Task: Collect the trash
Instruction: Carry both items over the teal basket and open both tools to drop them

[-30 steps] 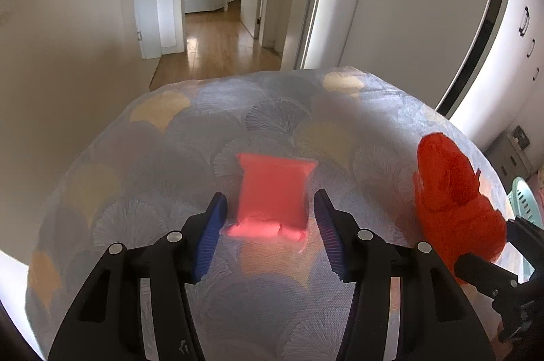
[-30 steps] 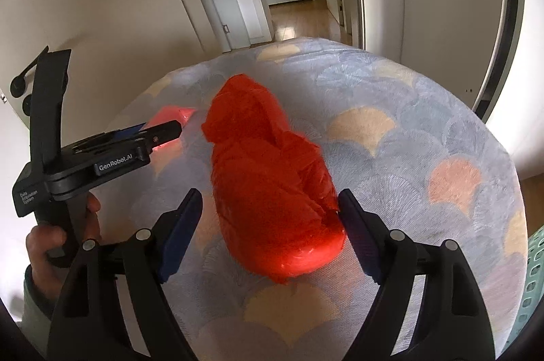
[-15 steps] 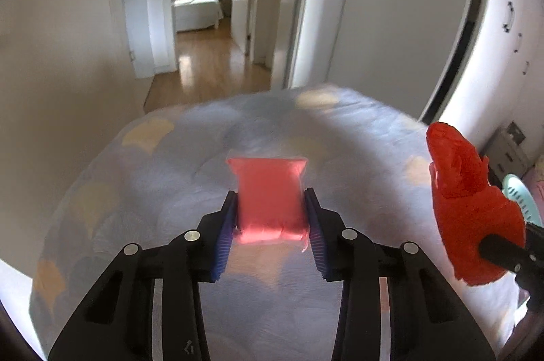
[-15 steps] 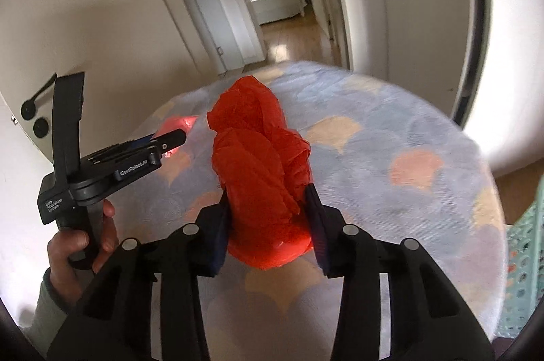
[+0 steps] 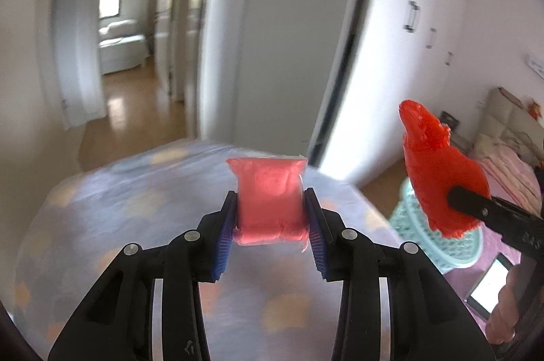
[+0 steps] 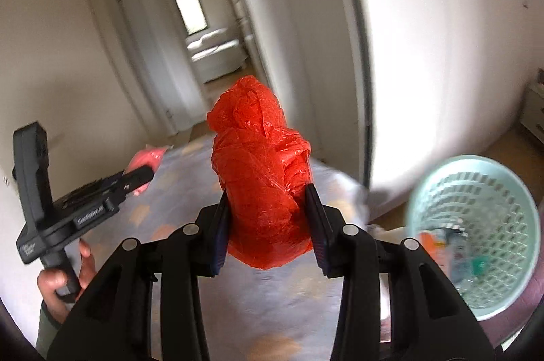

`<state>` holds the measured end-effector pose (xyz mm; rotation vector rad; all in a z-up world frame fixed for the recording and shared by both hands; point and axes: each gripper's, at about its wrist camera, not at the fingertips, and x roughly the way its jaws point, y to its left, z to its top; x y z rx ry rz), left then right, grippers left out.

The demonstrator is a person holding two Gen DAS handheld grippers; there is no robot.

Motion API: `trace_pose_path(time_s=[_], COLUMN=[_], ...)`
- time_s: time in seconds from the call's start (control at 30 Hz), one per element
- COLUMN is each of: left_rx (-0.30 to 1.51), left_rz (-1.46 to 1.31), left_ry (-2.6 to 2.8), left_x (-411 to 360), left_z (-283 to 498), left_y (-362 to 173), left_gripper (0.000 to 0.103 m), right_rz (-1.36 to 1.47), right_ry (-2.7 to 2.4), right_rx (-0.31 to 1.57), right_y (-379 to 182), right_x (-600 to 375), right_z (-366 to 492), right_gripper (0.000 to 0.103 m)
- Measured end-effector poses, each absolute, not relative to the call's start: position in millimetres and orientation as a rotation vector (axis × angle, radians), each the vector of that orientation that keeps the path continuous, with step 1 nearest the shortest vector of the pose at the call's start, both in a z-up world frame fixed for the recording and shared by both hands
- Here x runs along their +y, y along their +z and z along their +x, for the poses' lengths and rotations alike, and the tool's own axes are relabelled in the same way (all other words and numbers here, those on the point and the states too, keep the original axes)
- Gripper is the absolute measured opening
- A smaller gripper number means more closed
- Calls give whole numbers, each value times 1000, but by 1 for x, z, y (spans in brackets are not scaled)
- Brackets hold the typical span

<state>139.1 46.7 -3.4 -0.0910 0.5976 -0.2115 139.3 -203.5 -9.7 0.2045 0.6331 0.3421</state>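
Note:
My left gripper [image 5: 271, 220] is shut on a pink plastic packet [image 5: 270, 196] and holds it up above the table [image 5: 136, 208]. My right gripper [image 6: 267, 218] is shut on a crumpled red plastic bag [image 6: 261, 177], also lifted off the table. The red bag shows at the right in the left wrist view [image 5: 438, 170]. The pink packet shows at the left in the right wrist view [image 6: 146, 158]. A mint-green mesh waste basket [image 6: 476, 235] stands on the floor to the right of the table, with some trash in it; it also shows in the left wrist view [image 5: 425, 235].
The table [image 6: 278, 310] has a scallop-patterned cloth. White wardrobe doors [image 5: 425, 21] stand behind it, and a hallway [image 5: 125, 55] opens at the left. A bed with pink bedding [image 5: 510, 164] is at the far right.
Both grippers have shut on their items and lifted them off the table. Both views have swung to the right, bringing the waste basket into view.

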Motion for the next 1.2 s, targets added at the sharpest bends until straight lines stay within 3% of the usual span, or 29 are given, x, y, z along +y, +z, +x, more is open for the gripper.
trace_pose_path(time_s=[0.47,0.9,1.13,1.2], left_rx=[615,744,781,791], left_rz=[30,98,96,96], left_ry=[-506,-632,-643,-644], left_x=[-129,-228,-247,-253], left_z=[147,181,192,197], left_y=[-5,-48,-65,-69], left_gripper=[37,37,37,37], right_rz=[456,562,608,609], right_ry=[-58,-216,-231,-234], right_rx=[693,818,828,827], right_y=[-30,-88,-98,-98], right_x=[-380,-446,-459,-458], right_z=[118,133,138,137], right_gripper=[37,40,57,57])
